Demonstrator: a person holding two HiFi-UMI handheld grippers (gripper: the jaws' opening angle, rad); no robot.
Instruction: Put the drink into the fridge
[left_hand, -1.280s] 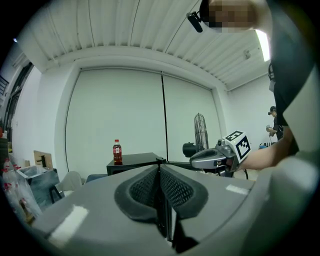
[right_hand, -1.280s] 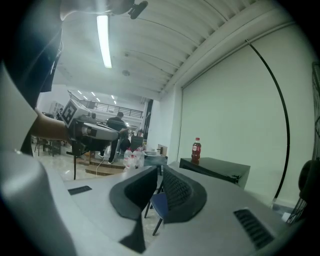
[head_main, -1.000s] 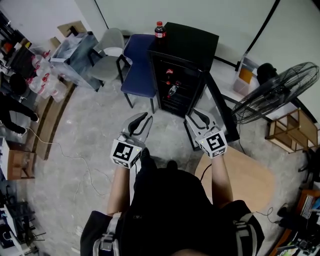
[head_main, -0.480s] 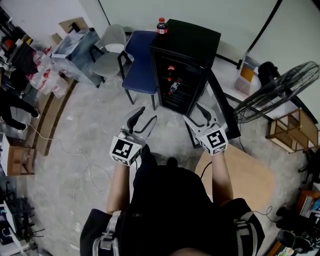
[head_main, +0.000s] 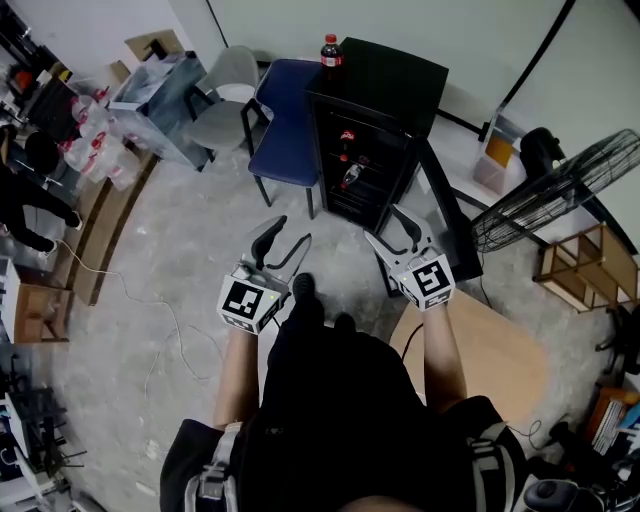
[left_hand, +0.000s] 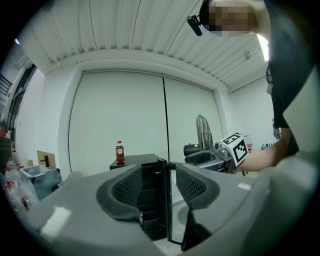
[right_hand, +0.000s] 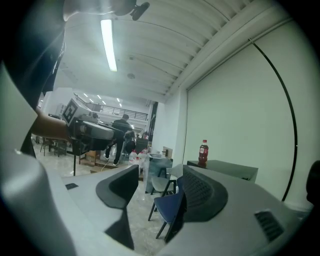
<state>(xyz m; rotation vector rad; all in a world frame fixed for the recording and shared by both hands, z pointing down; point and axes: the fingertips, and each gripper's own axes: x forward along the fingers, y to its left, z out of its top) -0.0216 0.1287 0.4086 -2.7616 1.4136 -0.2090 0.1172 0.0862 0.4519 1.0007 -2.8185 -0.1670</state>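
Before fridge (head_main: 388, 88): left tongs (head_main: 288, 232), right tongs (head_main: 384, 226) just opened wide, empty.

Straight ahead of you stands the small black glass-door fridge (head_main: 390, 85), its door (head_main: 447, 215) swung open toward your right. The red-capped plastic cola bottle (head_main: 331, 50) stands on its top, at the left edge. Just left of the fridge is the blue padded chair (head_main: 285, 125), with the grey plastic chair (head_main: 222, 100) beyond it. The black pedestal fan (head_main: 555, 190) stands well to the right.

Black top (head_main: 335, 420), grey shoulder straps (head_main: 212, 482); left gripper (head_main: 288, 232) and right gripper (head_main: 386, 225) grey, each with 1 black-and-white marker cube (head_main: 247, 301).
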